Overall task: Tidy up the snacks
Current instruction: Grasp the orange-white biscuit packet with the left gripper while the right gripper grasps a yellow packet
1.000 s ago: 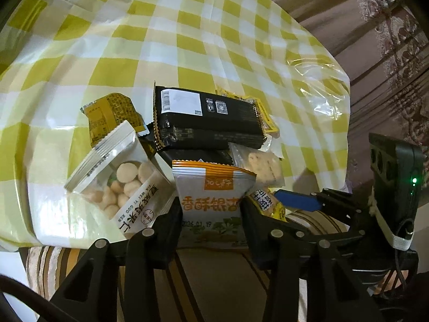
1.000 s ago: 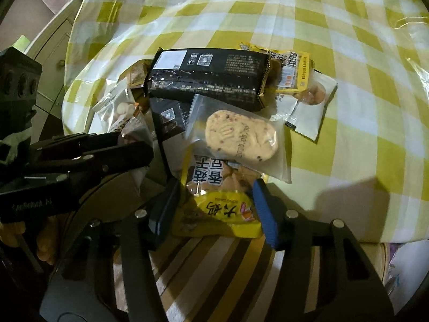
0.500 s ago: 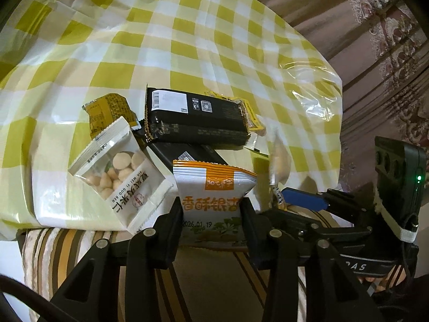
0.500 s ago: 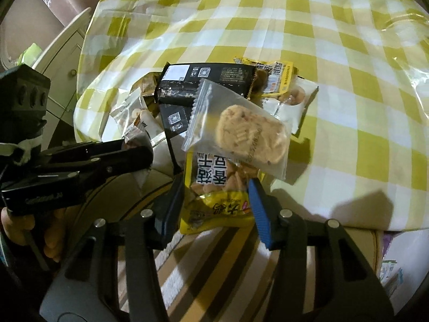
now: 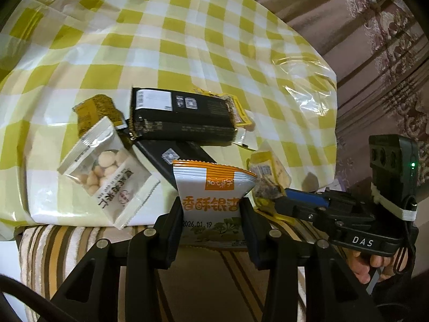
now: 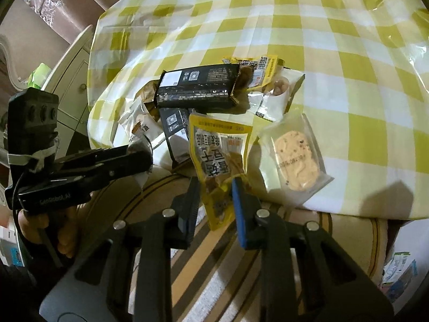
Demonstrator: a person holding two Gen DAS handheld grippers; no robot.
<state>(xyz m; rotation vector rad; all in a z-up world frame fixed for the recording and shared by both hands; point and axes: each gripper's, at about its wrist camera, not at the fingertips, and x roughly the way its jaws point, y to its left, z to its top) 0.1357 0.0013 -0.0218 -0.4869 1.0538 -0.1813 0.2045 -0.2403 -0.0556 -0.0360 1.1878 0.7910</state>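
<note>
Claws both grip: my left claw [image 5: 211, 212] pinches the upright orange-and-white foil snack packet [image 5: 211, 187]; my right claw [image 6: 214, 196], closing, pinches the upright yellow plastic snack pouch [image 6: 218, 158].

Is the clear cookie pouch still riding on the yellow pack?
No. The clear cookie pouch now lies on the tablecloth, beside the yellow pack.

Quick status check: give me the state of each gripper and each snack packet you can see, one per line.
Left gripper: shut on orange packet, lifted.
Right gripper: jaws closing on yellow packet, lifted.
Cookie packet: sealed, flat on tablecloth.
Top black bar: stacked on another bar.
Nut packet: sealed, lying at the cloth's edge.
</note>
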